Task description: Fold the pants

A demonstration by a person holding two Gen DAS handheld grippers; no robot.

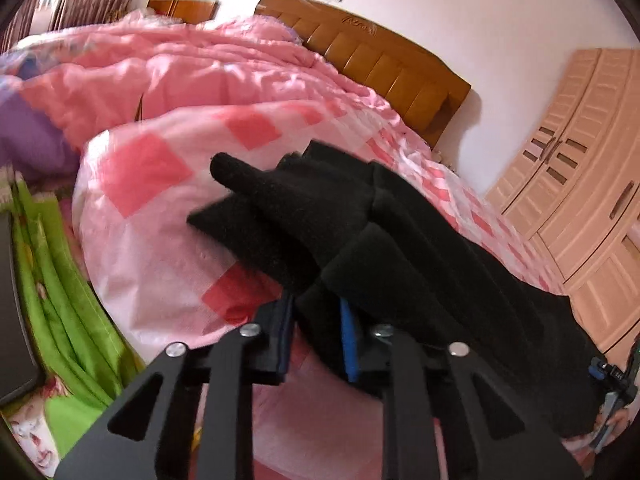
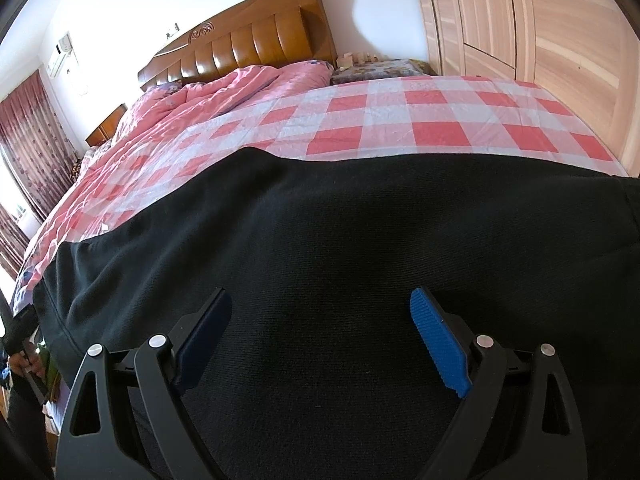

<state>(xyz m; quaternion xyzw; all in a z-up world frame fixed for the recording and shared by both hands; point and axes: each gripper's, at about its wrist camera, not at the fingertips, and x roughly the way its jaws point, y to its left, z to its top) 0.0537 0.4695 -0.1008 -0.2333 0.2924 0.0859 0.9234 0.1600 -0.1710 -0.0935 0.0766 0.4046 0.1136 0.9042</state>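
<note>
The left claw (image 1: 318, 332) is clamped on a bunched fold of the black pants (image 1: 360, 232), its blue pads pinching thick fabric that rises out of the jaws and drapes away to the right; the right claw (image 2: 320, 340) stands wide apart, hovering just over a flat spread of the pants (image 2: 340, 260) with nothing between its ribbed blue pads. The risk, as I judge it, lies in that one-sided hold: the cloth is a soft, heavy, fleecy knit, and the left claw grips several layers at once, so a pull could let the inner layers creep out, or drag the whole garment across the bed and skew the fold. The loose leg end (image 1: 240, 176) sticking up beyond the grip is rounded and floppy and could flop over the wrong way. The right claw, if it closes where it is, may catch only a flat surface and slip off, or pinch a single layer. The pants lie on the checked sheet (image 2: 400, 120), a thin, smooth, lightly creased cotton in pink and white squares, which gives little friction to keep the garment in place. Farther on is a puffy, rumpled pink quilt (image 1: 180, 68), then the glossy panelled wooden headboard (image 2: 248, 44) and the pale wardrobe (image 2: 560, 40).
</note>
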